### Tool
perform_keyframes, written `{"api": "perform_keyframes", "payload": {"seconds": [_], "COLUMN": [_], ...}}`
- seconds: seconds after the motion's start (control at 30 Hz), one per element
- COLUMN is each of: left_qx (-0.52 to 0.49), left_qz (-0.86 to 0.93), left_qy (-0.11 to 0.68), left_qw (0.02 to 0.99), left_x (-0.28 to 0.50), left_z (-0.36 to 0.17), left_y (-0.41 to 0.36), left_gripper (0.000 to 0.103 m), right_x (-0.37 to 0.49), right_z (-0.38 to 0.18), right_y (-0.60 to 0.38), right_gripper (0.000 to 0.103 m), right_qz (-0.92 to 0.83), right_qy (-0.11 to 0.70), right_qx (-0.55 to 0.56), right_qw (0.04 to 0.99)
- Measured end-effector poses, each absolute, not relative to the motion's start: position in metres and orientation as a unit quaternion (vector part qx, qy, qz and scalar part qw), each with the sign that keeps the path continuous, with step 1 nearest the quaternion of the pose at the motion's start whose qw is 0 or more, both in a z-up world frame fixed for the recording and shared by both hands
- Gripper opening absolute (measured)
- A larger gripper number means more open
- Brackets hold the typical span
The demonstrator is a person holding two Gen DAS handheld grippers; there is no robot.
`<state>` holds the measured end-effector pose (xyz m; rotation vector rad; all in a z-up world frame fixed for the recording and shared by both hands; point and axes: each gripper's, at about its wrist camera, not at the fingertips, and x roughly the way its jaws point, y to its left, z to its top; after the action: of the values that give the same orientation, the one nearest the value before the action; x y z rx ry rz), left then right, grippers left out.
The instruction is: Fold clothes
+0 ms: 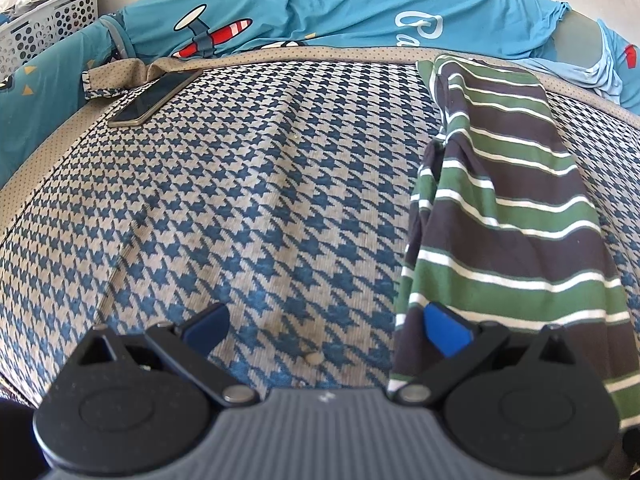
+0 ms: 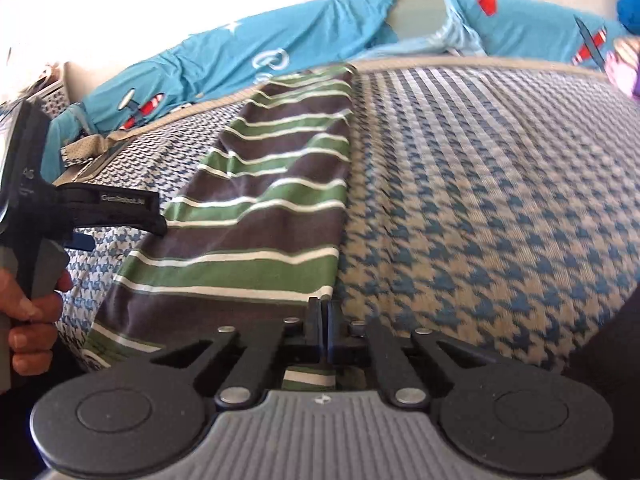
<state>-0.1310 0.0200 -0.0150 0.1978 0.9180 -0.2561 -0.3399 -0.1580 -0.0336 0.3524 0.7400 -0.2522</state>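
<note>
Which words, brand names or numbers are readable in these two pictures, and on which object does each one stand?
"GenRobot.AI": on the black body of the left gripper, in the right wrist view; slightly blurred.
"Pa...": white script on the blue bedding; the rest is hidden by a fold.
White round script on the same bedding, right wrist view: too blurred to read.
Small marks on the left gripper's handle: too small to read.
</note>
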Motion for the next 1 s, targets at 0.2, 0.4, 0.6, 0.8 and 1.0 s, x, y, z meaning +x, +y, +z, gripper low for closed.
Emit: {"api": "perform_keyframes", "payload": {"seconds": [0.2,0.4,0.6,0.8,1.0], "left_qx": [0.095,0.087,0.098,0.074,0.066], "left_qz": [-0.123,-0.134,-0.146,-0.117,-0.113], "left_qy": [0.433,0.413,0.408,0.424,0.430], "left_qw": [0.888,0.897,0.896,0.895,0.893], "left_x": [-0.121,-0.103,-0.088,-0.074,-0.075], "left_z": [-0.015,-0.008,-0.015,-0.029,-0.029], "left_y": [0.012,-0.003,-0.024,-0.015,-0.010], "left_gripper": [0.103,0.103,0.103,0.103,0.103], "right_x": [-0.341,-0.342,-0.345,-0.348,-0.343], "right_z": [-0.035,-0.034,-0.029,-0.023,-0.017], "right_y": [-0.157,-0.158,-0.157,-0.161,-0.169], "right_gripper": [0.001,0.001,0.002,0.003,0.003], "right_qz": [-0.128,-0.126,-0.118,-0.133,-0.123], "right_qy": [0.373,0.370,0.352,0.332,0.324], "right_qx": [0.171,0.169,0.172,0.172,0.182], "right_qw": [0.903,0.905,0.912,0.918,0.920]}}
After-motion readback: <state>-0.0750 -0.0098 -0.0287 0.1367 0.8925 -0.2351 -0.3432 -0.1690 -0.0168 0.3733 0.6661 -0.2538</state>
